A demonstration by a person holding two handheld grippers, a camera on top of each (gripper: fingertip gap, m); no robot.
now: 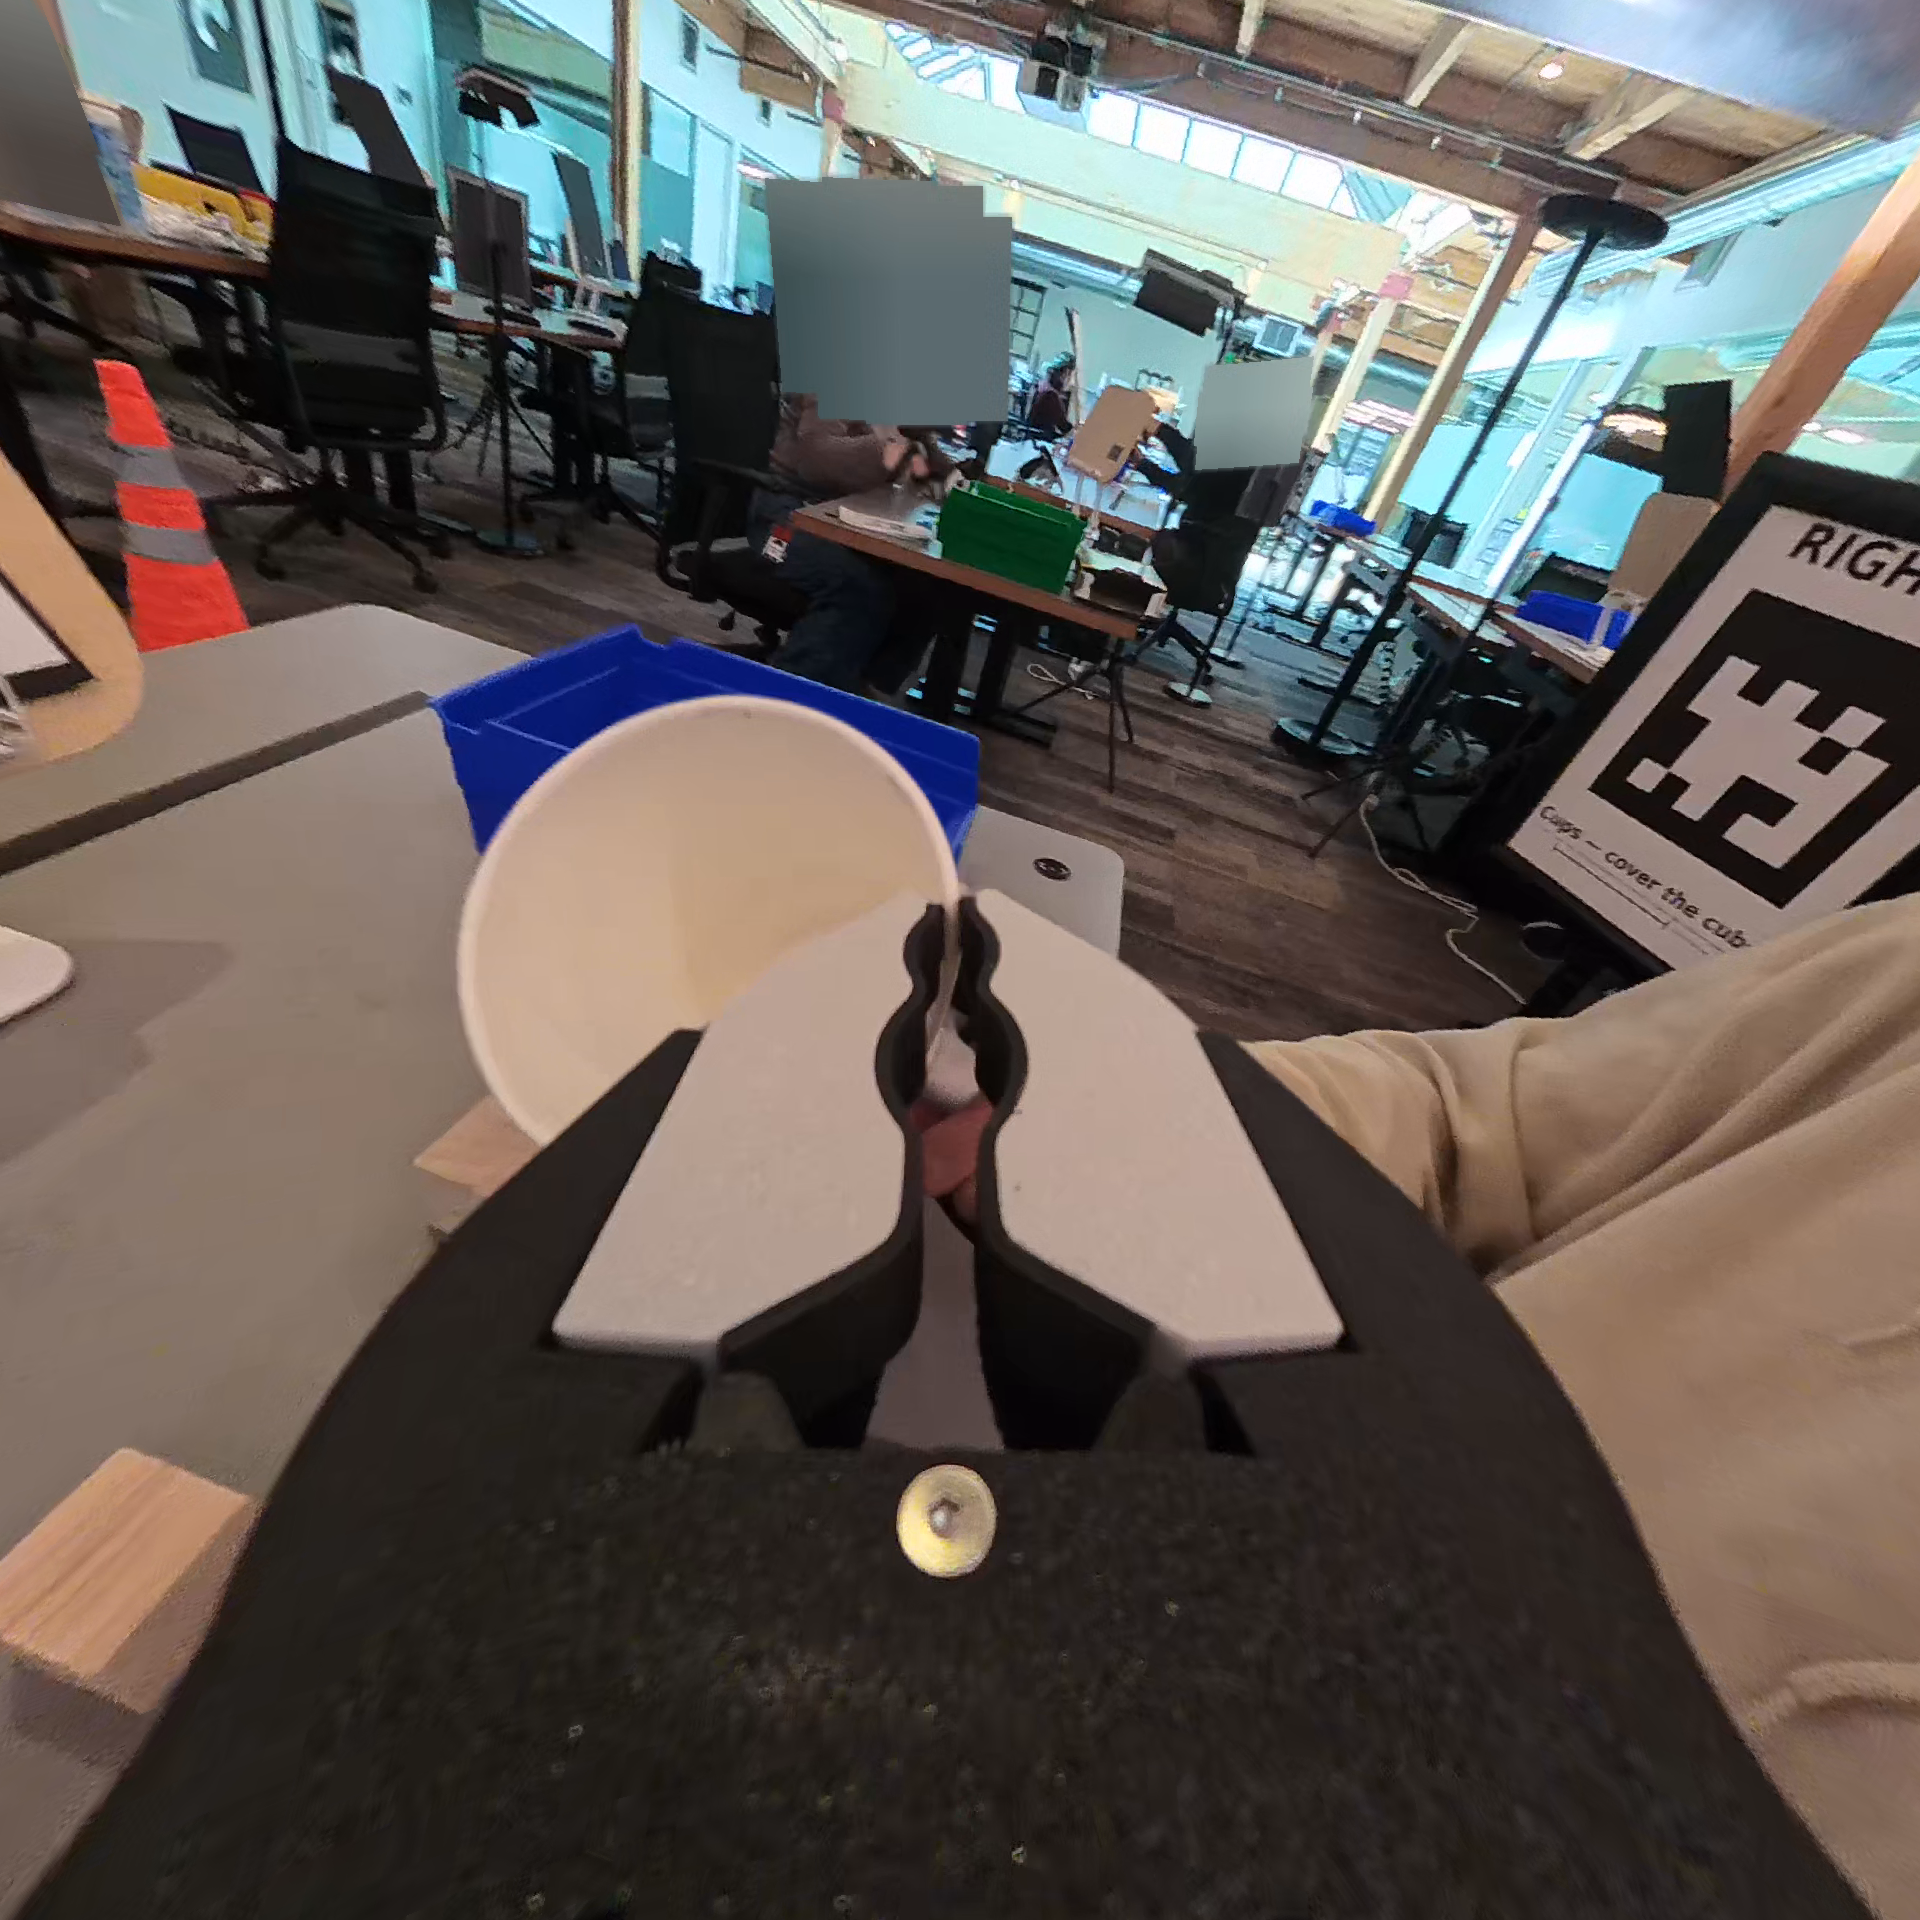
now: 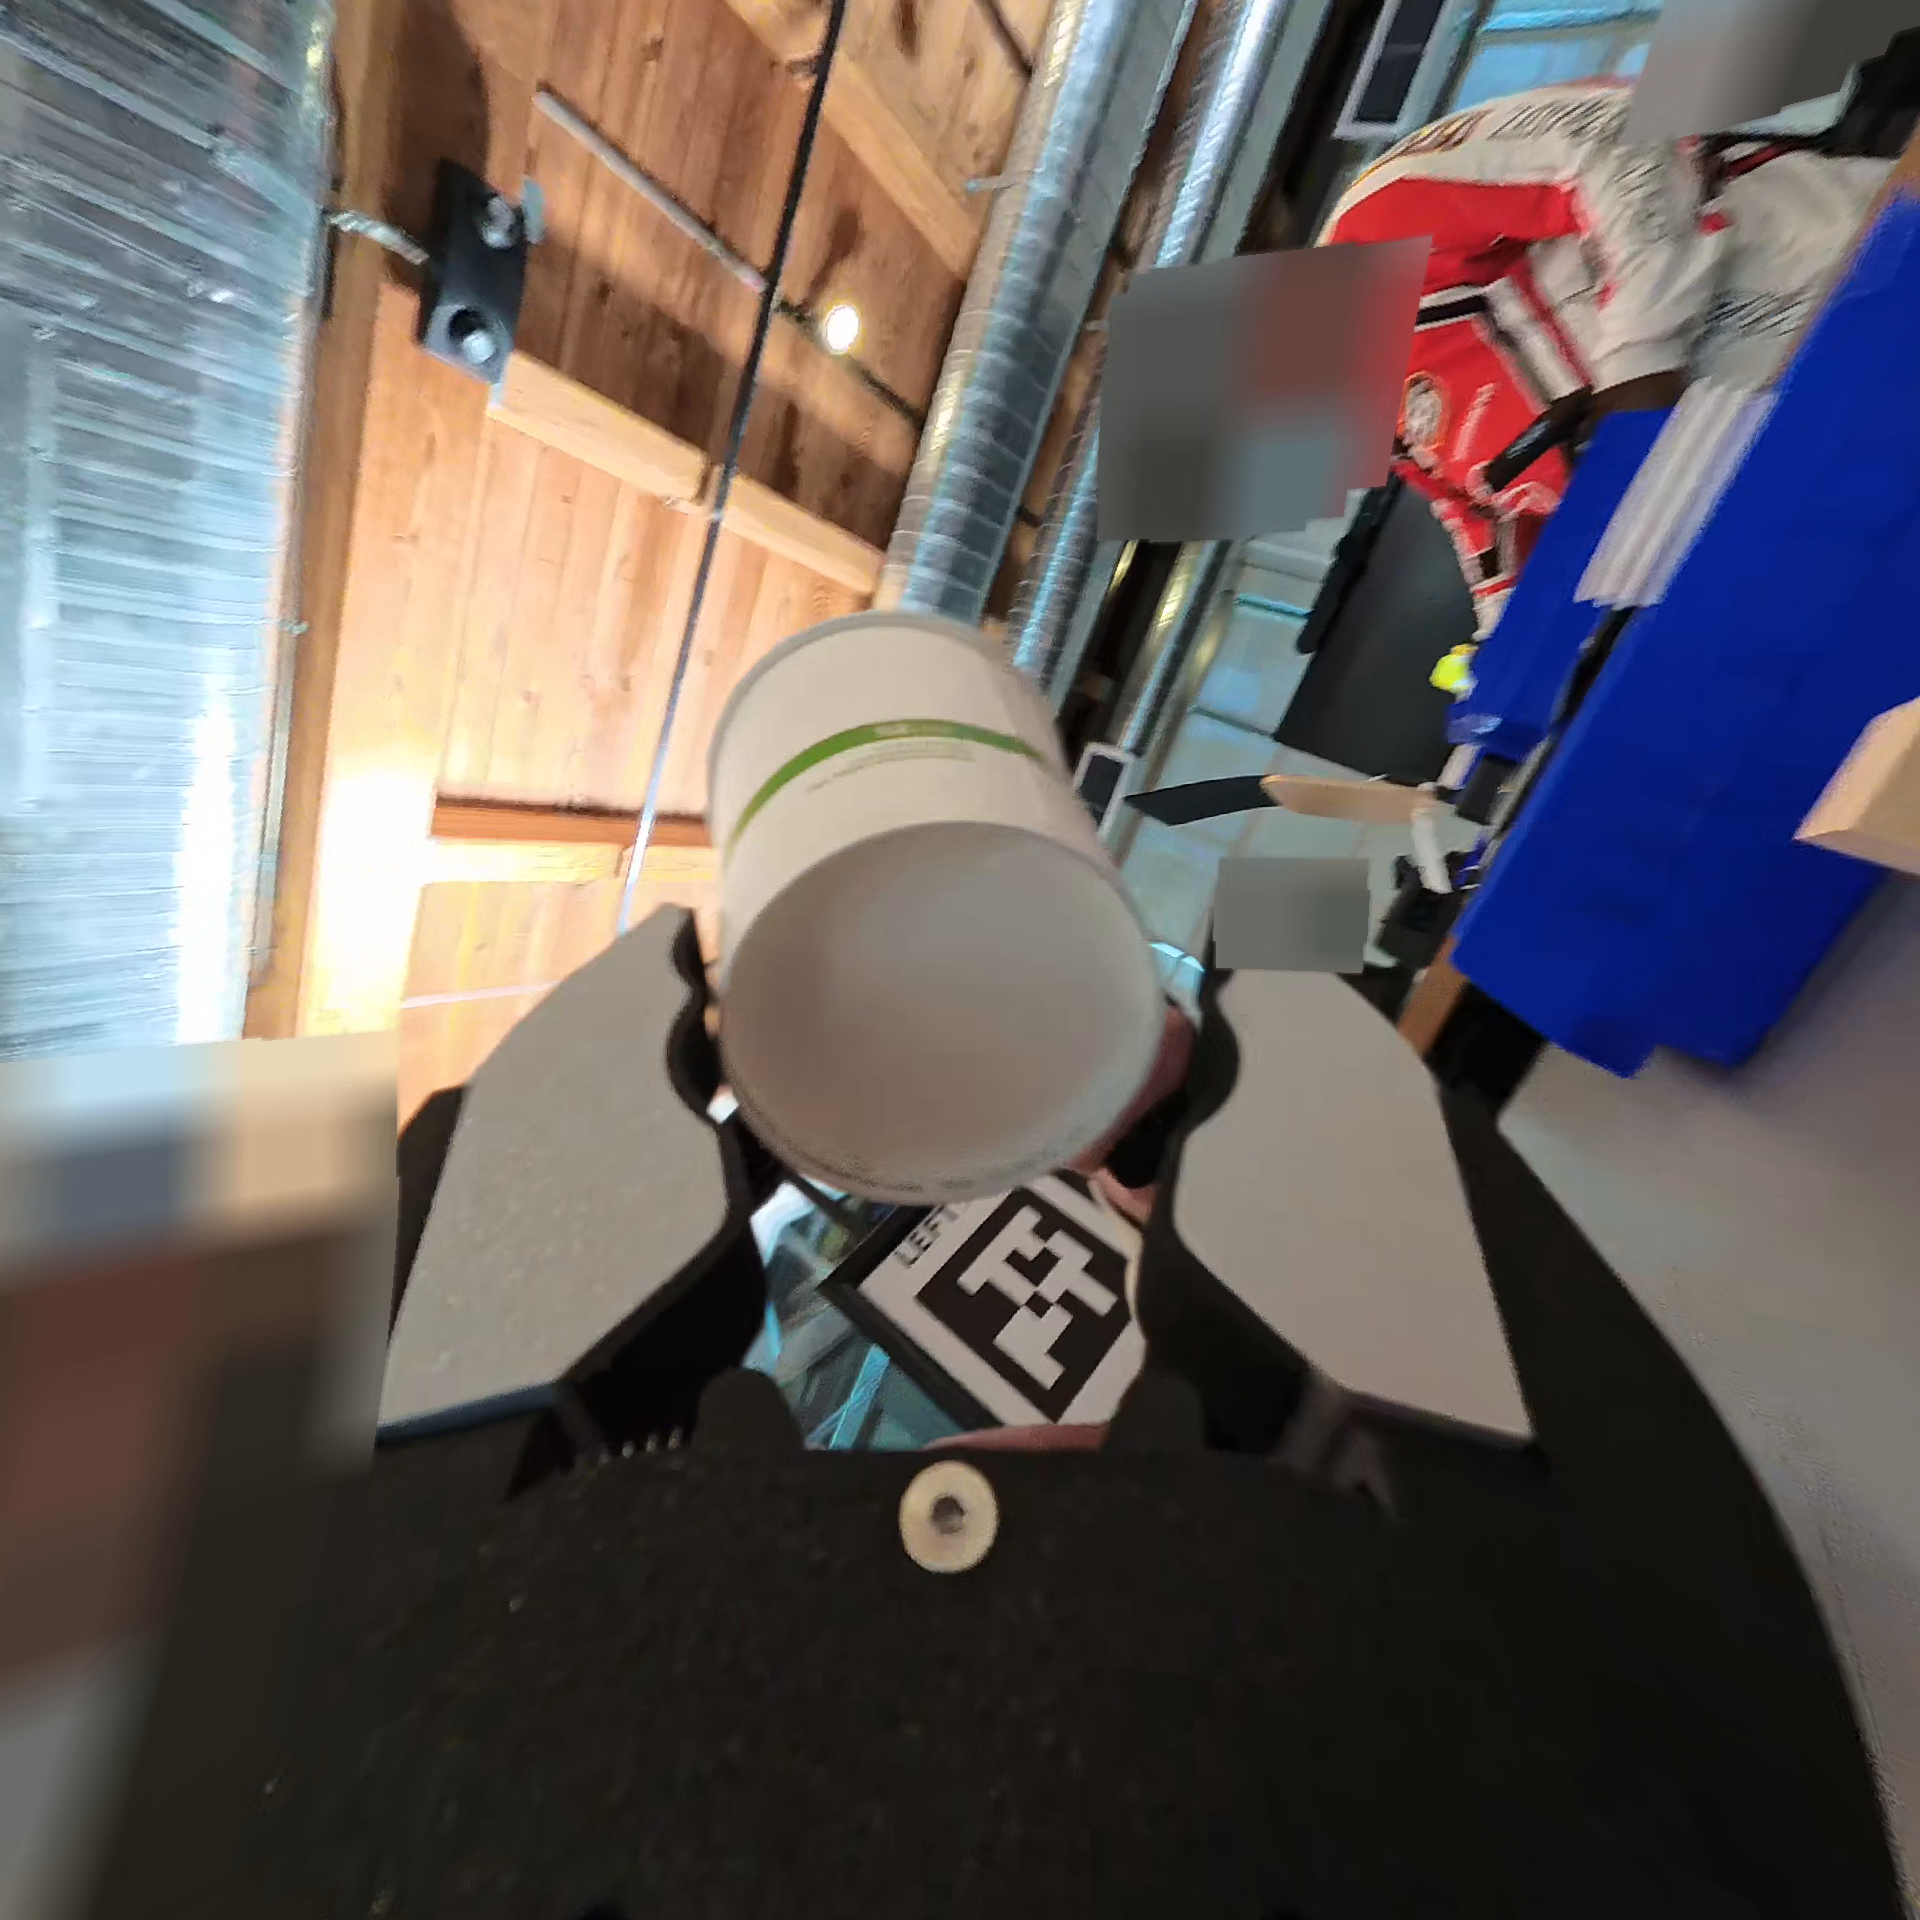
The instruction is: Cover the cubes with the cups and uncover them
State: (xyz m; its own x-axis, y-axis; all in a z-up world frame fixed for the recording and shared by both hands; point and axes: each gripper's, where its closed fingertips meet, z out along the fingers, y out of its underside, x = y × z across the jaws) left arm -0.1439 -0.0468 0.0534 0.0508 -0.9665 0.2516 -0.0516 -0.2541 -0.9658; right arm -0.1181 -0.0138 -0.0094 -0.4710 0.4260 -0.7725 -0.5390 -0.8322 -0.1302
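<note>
White cup (image 1: 675, 894), green-banded white cup (image 2: 914, 904), blue bin (image 1: 582, 707), pale wooden cubes (image 1: 104, 1579)

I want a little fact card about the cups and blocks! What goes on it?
left gripper: jaws pinch the rim of a white paper cup, mouth facing the camera
right gripper: jaws apart; green-striped white paper cup sits between them, grip unclear
wooden cubes: two on the grey table, uncovered
blue plastic bin: behind the cup

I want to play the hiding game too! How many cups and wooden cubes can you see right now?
Cups: 2, one in the left gripper, one between the right gripper's fingers
Wooden cubes: 2
Total: 4
</note>
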